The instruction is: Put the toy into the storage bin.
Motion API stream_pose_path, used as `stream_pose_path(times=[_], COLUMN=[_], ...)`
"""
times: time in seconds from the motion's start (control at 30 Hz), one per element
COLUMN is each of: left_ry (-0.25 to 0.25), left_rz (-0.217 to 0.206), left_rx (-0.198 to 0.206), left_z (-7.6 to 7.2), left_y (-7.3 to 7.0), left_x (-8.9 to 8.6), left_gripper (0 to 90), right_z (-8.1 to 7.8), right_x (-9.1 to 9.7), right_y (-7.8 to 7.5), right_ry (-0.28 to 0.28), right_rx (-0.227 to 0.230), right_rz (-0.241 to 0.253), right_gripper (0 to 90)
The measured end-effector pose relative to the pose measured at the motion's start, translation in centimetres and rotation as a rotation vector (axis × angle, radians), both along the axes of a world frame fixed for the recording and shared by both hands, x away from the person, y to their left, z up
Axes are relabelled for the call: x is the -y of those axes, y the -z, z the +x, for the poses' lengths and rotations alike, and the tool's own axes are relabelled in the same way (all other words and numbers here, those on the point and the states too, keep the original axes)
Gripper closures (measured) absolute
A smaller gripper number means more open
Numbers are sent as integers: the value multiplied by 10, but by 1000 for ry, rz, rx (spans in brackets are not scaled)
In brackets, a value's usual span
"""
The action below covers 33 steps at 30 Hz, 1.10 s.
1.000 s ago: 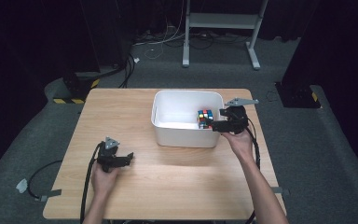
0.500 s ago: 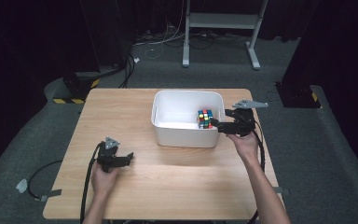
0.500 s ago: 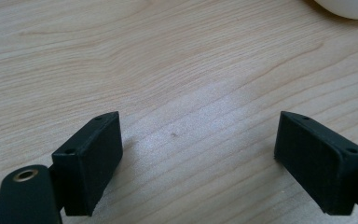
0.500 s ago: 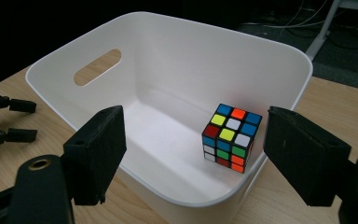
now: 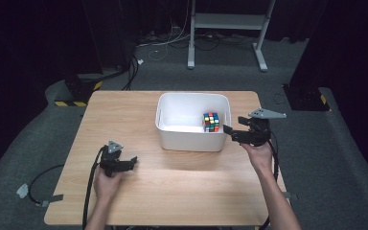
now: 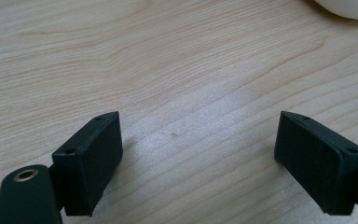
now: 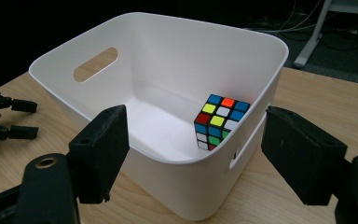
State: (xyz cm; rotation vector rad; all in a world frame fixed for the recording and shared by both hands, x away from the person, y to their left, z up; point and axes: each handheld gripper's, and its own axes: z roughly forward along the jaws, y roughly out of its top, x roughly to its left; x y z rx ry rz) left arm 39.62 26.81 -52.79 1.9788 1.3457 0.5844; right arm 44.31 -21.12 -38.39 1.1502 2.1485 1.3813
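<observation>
On the grey carpeted floor, before a dark backdrop, a light wooden counter is seen from the high view. Toward the far middle of the counter a white tub is stood upright, with rounded corners and a slot handle cut into its end wall. Inside the tub, on its floor and close to the wall at the right-hand end, a colourful puzzle cube is found resting flat; in the right gripper view the cube is seen near the corner, just within the rim.

Just outside that right-hand end of the tub the right tongs are held level in the person's right hand, pointed at the tub wall. Their jaws have just been closing, yet in the right gripper view the right tongs are shown with a clear gap between the two black pads; nothing is gripped, and the near rim of the tub is framed between them without being pressed.

Near the front left of the counter, well apart from the tub, the left tongs are held low in the left hand. In the left gripper view the left tongs are seen spread wide over bare wood, with nothing between the pads. A black cable is trailed from them toward the front edge of the counter.
</observation>
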Motion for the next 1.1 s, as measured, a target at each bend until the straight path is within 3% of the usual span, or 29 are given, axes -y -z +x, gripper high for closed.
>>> stream_pose_path(times=[1.1], left_ry=[0], left_rz=[0], left_rx=[0], left_z=[0], left_y=[0], left_x=[0], left_gripper=[152], right_z=[-38], right_x=[18], right_y=[14], right_ry=[-10], right_rx=[7], right_rz=[37], right_gripper=[232])
